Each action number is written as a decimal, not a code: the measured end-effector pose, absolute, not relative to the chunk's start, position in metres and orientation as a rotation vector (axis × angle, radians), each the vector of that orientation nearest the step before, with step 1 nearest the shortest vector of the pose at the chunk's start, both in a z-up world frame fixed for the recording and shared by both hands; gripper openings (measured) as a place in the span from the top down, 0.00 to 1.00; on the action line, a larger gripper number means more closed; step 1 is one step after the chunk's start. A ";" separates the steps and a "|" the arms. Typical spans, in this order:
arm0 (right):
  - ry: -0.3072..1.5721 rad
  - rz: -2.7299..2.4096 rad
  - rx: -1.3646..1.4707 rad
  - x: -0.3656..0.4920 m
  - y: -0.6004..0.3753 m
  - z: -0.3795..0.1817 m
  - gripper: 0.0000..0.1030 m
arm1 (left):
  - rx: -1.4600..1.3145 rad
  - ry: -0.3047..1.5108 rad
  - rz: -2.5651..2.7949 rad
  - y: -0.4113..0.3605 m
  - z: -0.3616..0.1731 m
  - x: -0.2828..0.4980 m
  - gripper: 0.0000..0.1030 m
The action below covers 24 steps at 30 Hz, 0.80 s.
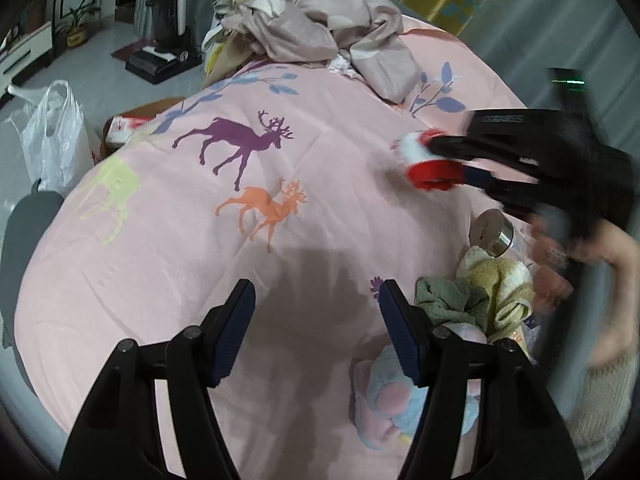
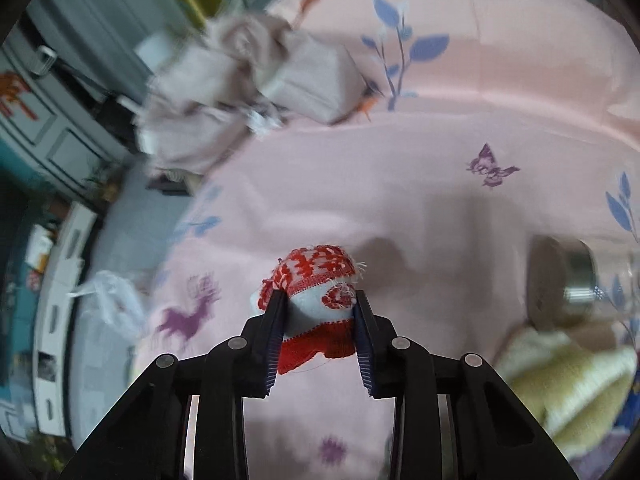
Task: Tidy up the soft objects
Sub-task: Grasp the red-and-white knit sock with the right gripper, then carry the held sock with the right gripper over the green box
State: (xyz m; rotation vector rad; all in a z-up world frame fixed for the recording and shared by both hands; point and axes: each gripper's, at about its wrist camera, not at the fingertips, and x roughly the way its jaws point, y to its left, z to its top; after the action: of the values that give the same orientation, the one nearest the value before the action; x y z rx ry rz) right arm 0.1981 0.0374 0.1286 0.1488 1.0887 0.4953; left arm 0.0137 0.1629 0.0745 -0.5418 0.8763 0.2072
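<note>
My right gripper (image 2: 319, 308) is shut on a rolled red and white knitted sock (image 2: 316, 292) and holds it above the pink bedspread (image 2: 400, 200). In the left wrist view that gripper (image 1: 436, 164) shows at the right, blurred, with the sock (image 1: 420, 160) in its jaws. My left gripper (image 1: 316, 304) is open and empty, low over the bedspread (image 1: 240, 260). Just right of it lies a pile of soft things: a green cloth (image 1: 452, 300), a yellow towel (image 1: 500, 280) and a pastel pink and blue plush item (image 1: 380, 404).
A heap of crumpled mauve bedding (image 1: 320, 28) lies at the far end of the bed. A metal-lidded glass jar (image 1: 494, 232) lies by the towel; it also shows in the right wrist view (image 2: 572, 280). A white plastic bag (image 1: 52, 136) and a vacuum (image 1: 168, 20) stand on the floor at left.
</note>
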 end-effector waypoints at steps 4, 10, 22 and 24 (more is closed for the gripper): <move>0.972 0.543 0.131 0.134 -0.008 0.166 0.67 | -0.511 0.863 0.194 0.150 0.078 0.009 0.39; 0.928 0.518 0.176 0.056 -0.084 0.157 0.67 | -0.467 0.816 0.165 0.126 0.087 -0.001 0.39; 1.064 0.427 0.238 0.018 -0.163 0.082 0.67 | -0.384 0.815 0.092 0.052 0.105 -0.025 0.37; 1.097 0.410 0.207 0.020 -0.169 0.071 0.67 | -0.393 0.822 0.073 0.037 0.101 -0.032 0.37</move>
State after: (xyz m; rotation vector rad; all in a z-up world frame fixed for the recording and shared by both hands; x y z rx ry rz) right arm 0.0202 -0.1687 0.0710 0.2074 1.0969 0.4096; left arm -0.0324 0.0372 0.1013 -0.3926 0.8225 0.0727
